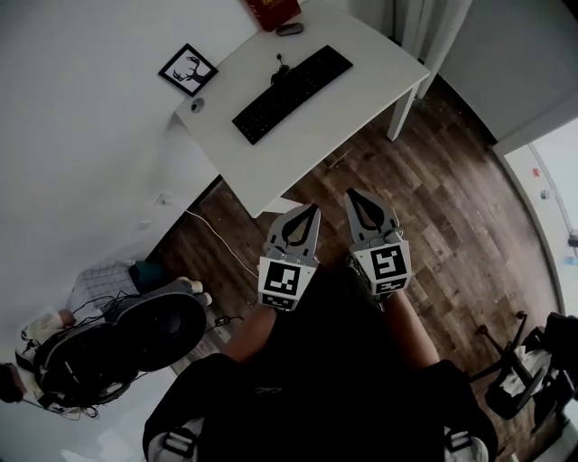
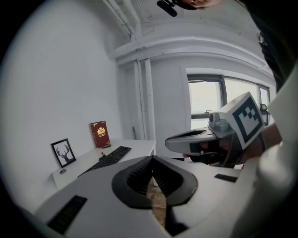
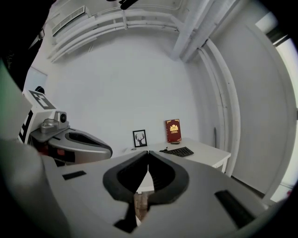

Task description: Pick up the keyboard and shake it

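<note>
1. The flat black rectangular keyboard (image 1: 292,93) lies on the white rectangular table (image 1: 366,108). In the head view it sits slantwise across the middle of the top. Nothing touches it.
2. The grey left gripper (image 1: 312,211), with its black-and-white marker cube, is held over the brown wood-plank floor (image 1: 433,217). It points towards the table and is well apart from the keyboard. In its own view the dark pads meet at the tips, with nothing between them, only floor showing through the gap lower down.
3. The matching grey right gripper (image 1: 356,196) is just beside the left one, pointing the same way. Its pads are likewise pressed together at the tips and it carries nothing.
4. A small black-framed picture of a deer's head (image 1: 188,69) stands at the wall, by the table's left end. A small round grey thing (image 1: 197,105) lies on the top just beside it.
5. A dark red book with a gold emblem (image 1: 271,11) stands upright at the wall beyond the keyboard's far end. A small dark oval object (image 1: 290,29) lies in front of the book.
6. A thin white cable (image 1: 221,244) runs over the floor below the table's near corner.
</note>
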A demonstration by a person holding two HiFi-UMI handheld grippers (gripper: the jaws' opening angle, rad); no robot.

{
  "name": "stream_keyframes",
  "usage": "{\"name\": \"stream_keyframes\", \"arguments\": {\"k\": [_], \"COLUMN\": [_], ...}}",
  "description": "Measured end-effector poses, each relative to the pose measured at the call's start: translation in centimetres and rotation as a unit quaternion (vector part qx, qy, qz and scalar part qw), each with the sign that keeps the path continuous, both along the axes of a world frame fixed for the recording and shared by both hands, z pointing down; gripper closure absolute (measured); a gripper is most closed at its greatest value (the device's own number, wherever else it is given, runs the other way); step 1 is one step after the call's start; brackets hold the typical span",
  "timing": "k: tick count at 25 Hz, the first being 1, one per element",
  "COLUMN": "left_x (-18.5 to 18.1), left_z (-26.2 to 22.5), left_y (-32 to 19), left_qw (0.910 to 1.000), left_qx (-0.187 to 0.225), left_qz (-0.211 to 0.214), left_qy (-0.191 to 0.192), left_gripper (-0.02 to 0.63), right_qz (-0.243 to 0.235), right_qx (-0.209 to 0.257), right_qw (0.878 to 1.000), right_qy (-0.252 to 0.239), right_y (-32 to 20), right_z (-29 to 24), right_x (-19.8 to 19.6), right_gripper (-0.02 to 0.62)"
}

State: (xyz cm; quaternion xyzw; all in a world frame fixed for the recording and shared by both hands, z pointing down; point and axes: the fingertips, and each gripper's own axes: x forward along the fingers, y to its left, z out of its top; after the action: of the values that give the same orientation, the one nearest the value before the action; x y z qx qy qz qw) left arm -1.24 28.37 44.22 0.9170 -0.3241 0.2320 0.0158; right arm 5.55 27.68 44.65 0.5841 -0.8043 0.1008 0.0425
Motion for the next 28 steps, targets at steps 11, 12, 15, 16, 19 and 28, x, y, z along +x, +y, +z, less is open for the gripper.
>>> {"name": "stream_keyframes", "arguments": {"k": [11, 12, 15, 16, 19, 28], "left_x": [2.3, 3.1, 4.7, 4.9, 4.8, 0.5], "left_z": [2.7, 2.6, 1.9, 1.8, 2.5, 4.2], "left_y": [-5.5, -6.4, -7.3, -7.9, -12.5, -19.9], "left_qw": [0.9992, 0.9986, 0.9976, 0.9976, 0.9977, 0.9965], "left_qx": [-0.033, -0.038, -0.034, -0.029, -0.036, -0.078], "left_qz": [0.021, 0.03, 0.054, 0.057, 0.049, 0.001], "left_qy": [0.013, 0.019, 0.027, 0.027, 0.029, 0.03], "left_gripper": [0.603, 0.603, 0.603, 0.603, 0.603, 0.603], "right_qz": [-0.007, -0.008, -0.011, -0.011, -0.02, -0.15], "right_qx": [-0.037, -0.037, -0.027, -0.024, -0.032, -0.071], "right_qw": [0.999, 0.998, 0.998, 0.998, 0.997, 0.982], "right_qy": [0.037, 0.042, 0.056, 0.059, 0.063, 0.088], "right_y": [-3.8, -4.5, -5.2, -5.7, -10.4, -19.6], "right_z": [2.1, 1.9, 0.6, 0.2, 0.7, 2.8], "right_x": [1.8, 2.0, 2.8, 3.0, 3.1, -4.2], "right_gripper": [0.574, 0.574, 0.574, 0.574, 0.574, 0.574]}}
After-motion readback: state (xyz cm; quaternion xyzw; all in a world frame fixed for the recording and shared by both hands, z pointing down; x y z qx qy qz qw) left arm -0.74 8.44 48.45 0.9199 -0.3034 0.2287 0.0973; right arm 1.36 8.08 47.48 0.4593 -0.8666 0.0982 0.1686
